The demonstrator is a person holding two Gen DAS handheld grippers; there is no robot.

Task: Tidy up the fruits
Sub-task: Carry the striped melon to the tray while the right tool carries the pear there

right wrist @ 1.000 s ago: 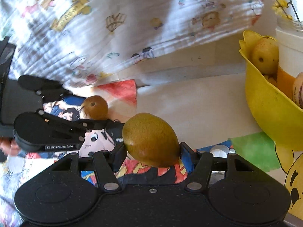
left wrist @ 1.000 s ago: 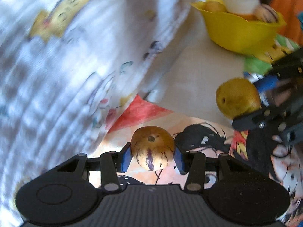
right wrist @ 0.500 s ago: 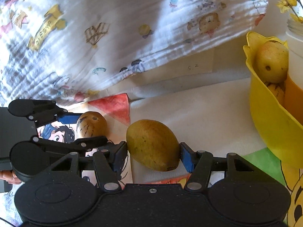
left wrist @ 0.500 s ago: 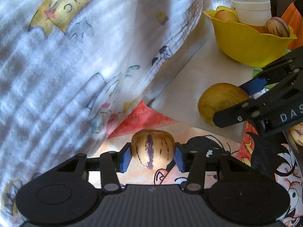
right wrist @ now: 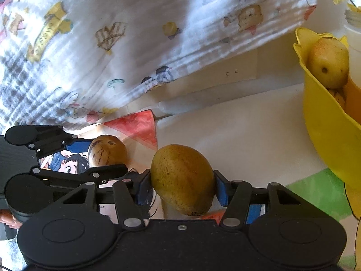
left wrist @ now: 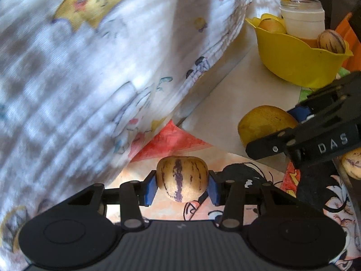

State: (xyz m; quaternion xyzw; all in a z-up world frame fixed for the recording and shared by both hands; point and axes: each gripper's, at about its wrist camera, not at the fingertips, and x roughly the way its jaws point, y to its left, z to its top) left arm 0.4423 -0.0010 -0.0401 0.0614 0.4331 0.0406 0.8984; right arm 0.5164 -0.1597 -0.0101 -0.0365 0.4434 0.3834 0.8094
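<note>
My left gripper (left wrist: 182,184) is shut on a pale striped melon (left wrist: 181,181), held above the cartoon-print mat. My right gripper (right wrist: 182,188) is shut on a yellow-green mango (right wrist: 182,181). In the left wrist view the right gripper (left wrist: 291,126) and its mango (left wrist: 264,124) show at the right. In the right wrist view the left gripper (right wrist: 90,155) and its melon (right wrist: 107,152) show at the left. A yellow bowl (left wrist: 293,61), also in the right wrist view (right wrist: 325,131), stands at the far right with a yellowish fruit (right wrist: 328,64) and a striped melon (left wrist: 331,41) in it.
A white cartoon-print cloth (left wrist: 90,67) hangs along the back and left. A white jar (left wrist: 302,20) stands behind the bowl. Another striped fruit (left wrist: 353,166) lies at the right edge. A white mat (right wrist: 237,135) and green paper (right wrist: 315,194) lie before the bowl.
Both grippers have kept their fruits and shifted a little toward the yellow bowl. The melon in the left gripper has turned, its stripes now facing the camera.
</note>
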